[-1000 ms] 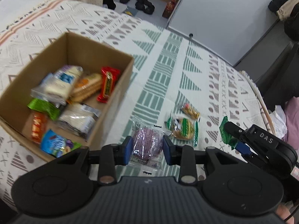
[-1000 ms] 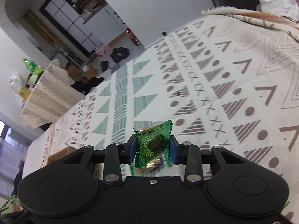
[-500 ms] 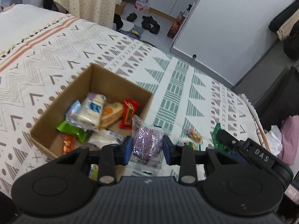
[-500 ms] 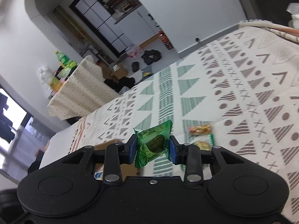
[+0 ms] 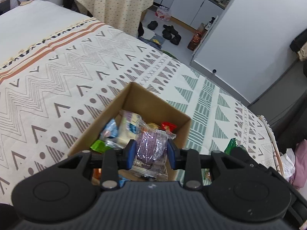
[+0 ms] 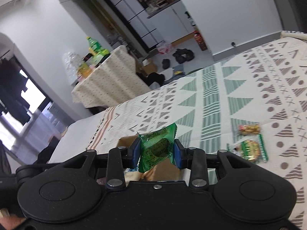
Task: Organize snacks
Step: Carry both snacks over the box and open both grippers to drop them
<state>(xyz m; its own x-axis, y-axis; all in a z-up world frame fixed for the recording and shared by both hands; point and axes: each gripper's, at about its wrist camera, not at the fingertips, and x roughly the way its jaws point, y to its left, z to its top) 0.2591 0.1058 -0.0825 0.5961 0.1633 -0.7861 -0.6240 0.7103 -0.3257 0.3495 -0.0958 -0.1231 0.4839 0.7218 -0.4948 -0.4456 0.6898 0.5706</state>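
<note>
A: Stock in hand? And what of the jaws?

B: Left gripper point(image 5: 151, 152): jaws pinching one purple snack in clear wrap point(image 5: 150, 149), held above the cardboard box point(image 5: 132, 97), near its 5 o'clock corner. Right gripper point(image 6: 157, 153): jaws pinching one green packet point(image 6: 158, 147), with the box's edge showing just behind it.

A: Stock already boxed?

B: Several: a blue-and-white pack point(image 5: 127, 129), a green wrapper point(image 5: 99, 146), a red bar point(image 5: 168, 126), others hidden under the gripper.

A: Outstanding?

B: Two held items, not yet dropped in. On the patterned bedspread point(image 6: 249, 88), at 3 o'clock from the right gripper: one small orange packet point(image 6: 248, 129) and one green-edged biscuit pack point(image 6: 250, 150). By my count, mostly done, with four pieces remaining.
</note>
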